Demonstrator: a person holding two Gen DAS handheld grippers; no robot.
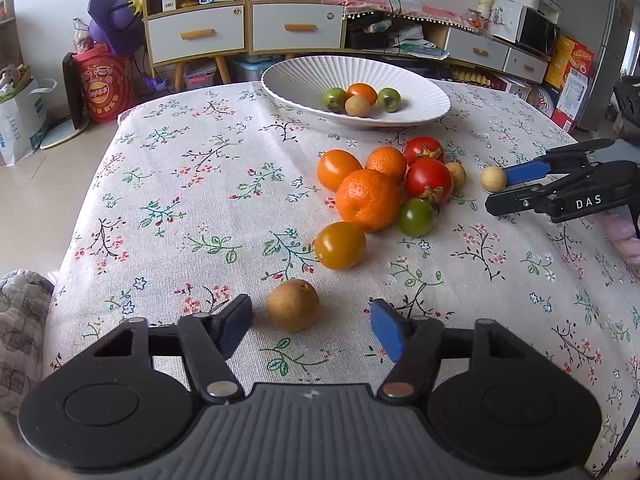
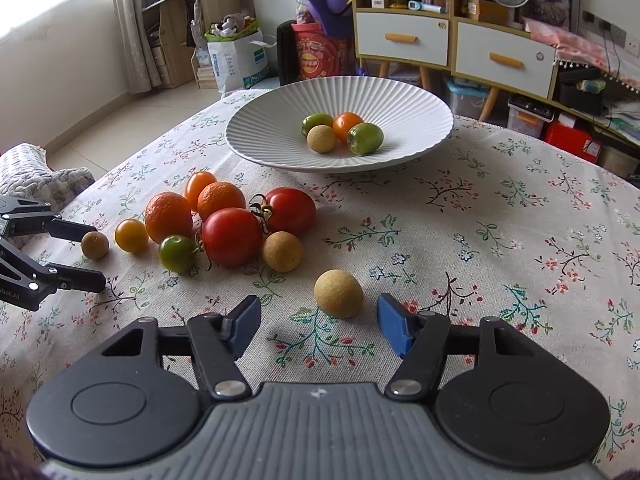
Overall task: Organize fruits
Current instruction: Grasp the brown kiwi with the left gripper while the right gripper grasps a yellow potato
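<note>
A brown longan (image 1: 293, 305) lies on the flowered cloth between the blue pads of my left gripper (image 1: 312, 324), which is open with a gap on both sides. A paler longan (image 2: 338, 294) lies between the tips of my right gripper (image 2: 319, 326), also open and not touching it. Each gripper shows in the other's view: the right gripper (image 1: 497, 190) at the far right, the left gripper (image 2: 100, 256) at the far left. A pile of oranges (image 1: 368, 199), red tomatoes (image 1: 429, 180) and small tomatoes sits between them. The white ribbed bowl (image 1: 296, 80) behind holds several small fruits.
The tablecloth (image 1: 192, 200) covers a round table whose edge drops off to the left, where a grey cushion (image 1: 20, 320) lies. Beyond the table stand drawer cabinets (image 1: 244, 28), bags and boxes on the floor.
</note>
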